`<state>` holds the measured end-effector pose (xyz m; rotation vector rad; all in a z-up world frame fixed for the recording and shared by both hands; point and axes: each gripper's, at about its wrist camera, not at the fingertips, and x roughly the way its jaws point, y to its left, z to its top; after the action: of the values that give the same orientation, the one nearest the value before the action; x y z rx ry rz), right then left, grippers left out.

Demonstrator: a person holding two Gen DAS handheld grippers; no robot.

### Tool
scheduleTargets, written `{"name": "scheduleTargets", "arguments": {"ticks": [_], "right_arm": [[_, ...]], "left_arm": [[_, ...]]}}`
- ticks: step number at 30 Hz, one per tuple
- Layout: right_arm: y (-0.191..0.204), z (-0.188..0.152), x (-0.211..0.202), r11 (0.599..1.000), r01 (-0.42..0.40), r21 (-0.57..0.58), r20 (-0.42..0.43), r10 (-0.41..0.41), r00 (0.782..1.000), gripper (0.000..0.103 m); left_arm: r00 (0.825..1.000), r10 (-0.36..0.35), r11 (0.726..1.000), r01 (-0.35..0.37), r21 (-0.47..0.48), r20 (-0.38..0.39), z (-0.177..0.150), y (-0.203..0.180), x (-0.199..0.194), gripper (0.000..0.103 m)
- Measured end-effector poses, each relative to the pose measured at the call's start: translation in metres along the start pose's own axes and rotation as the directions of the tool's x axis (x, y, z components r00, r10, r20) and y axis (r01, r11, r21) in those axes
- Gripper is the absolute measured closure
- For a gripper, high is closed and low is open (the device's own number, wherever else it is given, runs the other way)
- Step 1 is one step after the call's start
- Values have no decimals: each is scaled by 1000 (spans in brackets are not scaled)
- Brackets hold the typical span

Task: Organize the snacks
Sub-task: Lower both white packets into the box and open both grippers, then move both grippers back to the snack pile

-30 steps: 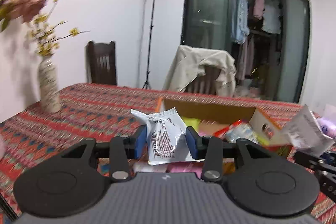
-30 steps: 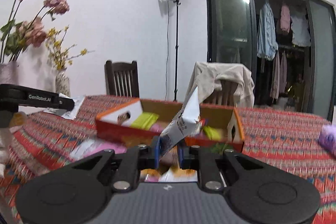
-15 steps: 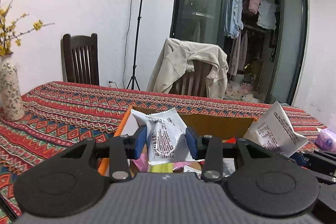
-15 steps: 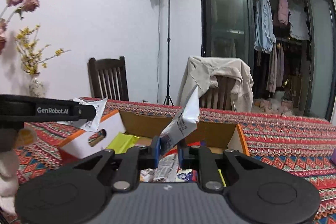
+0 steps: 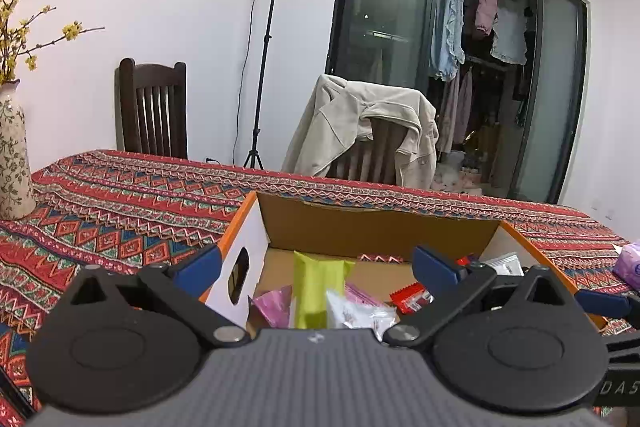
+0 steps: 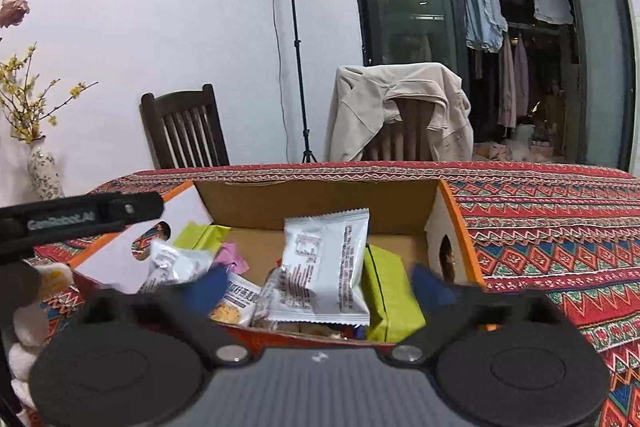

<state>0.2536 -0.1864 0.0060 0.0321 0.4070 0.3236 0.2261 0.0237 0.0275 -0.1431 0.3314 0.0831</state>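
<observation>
Cardboard walls of the orange-edged box [image 6: 320,199] ring both grippers' reach. The left gripper [image 5: 316,263] and the right gripper [image 6: 316,285] have just sprung wide, clamping nothing. A vase [image 5: 14,155] stands well left on the patterned tablecloth [image 5: 120,203]. Inside lie the white packet [image 6: 324,267], green packs [image 5: 316,279] and other snacks.

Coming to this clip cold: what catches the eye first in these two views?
The open cardboard box of snacks on the patterned tablecloth, dead centre in both views. In the right wrist view a white packet stands out in the middle of the box, just beyond the wide-open right gripper. Behind the table, a beige jacket hangs over a chair, beside a light stand.
</observation>
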Motion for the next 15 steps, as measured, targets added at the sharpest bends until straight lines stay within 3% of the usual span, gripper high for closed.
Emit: {"name": "scheduleTargets", "arguments": {"ticks": [15], "right_arm": [[-1,-3,-3,999,44,-15,18,-44,999,0]], "left_arm": [[999,53,998,-53,-24,-3,6,4,-3,0]]}}
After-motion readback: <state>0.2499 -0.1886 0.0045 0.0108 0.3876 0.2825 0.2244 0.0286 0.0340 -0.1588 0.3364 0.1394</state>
